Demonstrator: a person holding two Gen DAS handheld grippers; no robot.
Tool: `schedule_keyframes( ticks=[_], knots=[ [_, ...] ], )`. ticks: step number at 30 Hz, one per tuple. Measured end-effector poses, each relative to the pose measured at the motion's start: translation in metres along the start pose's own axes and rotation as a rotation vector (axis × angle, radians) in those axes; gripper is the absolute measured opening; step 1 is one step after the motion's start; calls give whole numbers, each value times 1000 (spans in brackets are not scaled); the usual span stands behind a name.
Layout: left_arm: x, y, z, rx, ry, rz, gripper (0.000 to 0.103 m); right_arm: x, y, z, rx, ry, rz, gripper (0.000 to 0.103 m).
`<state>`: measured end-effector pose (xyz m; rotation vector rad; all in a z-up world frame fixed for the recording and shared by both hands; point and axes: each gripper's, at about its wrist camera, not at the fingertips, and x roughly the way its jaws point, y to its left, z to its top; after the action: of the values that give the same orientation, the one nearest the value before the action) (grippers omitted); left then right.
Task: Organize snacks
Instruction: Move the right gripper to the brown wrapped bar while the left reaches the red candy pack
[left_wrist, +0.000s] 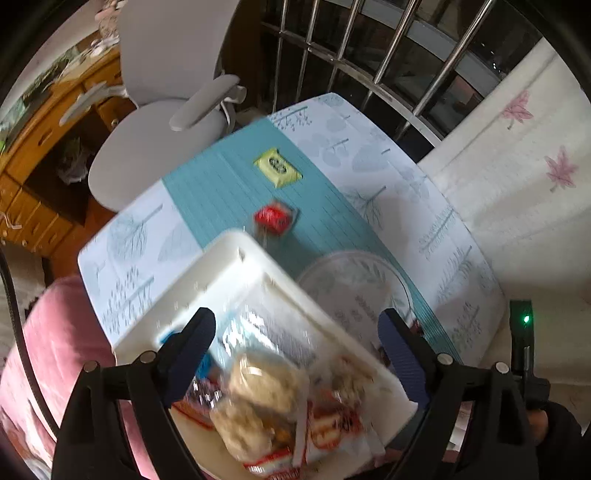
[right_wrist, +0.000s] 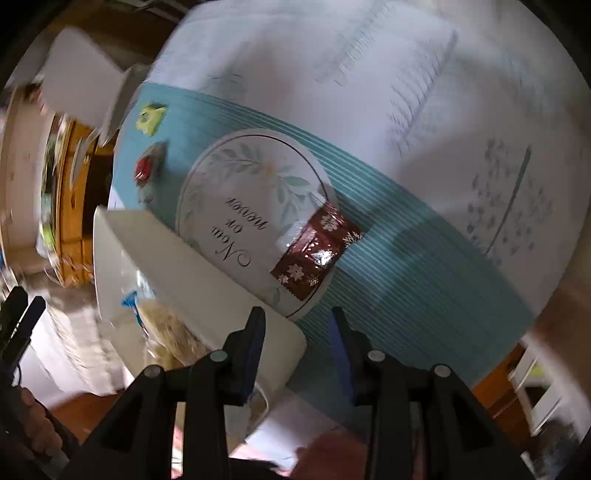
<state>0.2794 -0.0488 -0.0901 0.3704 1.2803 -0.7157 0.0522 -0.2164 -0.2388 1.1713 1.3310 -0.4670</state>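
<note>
Gray office chair (left_wrist: 155, 107) beside wooden desk with drawers (left_wrist: 48, 155). Metal window bars (left_wrist: 373, 62) behind table with teal and white leaf-print cloth (left_wrist: 369, 155). White bedding with pink leaves (left_wrist: 517, 155) on right.

Soft daylight; both fisheye views motion-blurred (edges curved, dark-rimmed).

White bin (left_wrist: 236, 266), teal-striped cloth (left_wrist: 221, 184), yellow packet (left_wrist: 277, 168), red packet (left_wrist: 273, 218), snowflake-patterned maroon wrapper (right_wrist: 317, 251).
</note>
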Motion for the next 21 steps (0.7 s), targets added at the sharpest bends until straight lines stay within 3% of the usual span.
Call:
schedule_keyframes(
  ticks=[6,14,21],
  knots=[
    [35,-3,41,28,44,7,89,20,-21,23,174,53,42,48],
    [95,0,79,33,77,42,89,33,-31,38,417,54,91,50],
    [140,2,99,49,106,62,89,41,-29,43,557,36,49,50]
  ],
)
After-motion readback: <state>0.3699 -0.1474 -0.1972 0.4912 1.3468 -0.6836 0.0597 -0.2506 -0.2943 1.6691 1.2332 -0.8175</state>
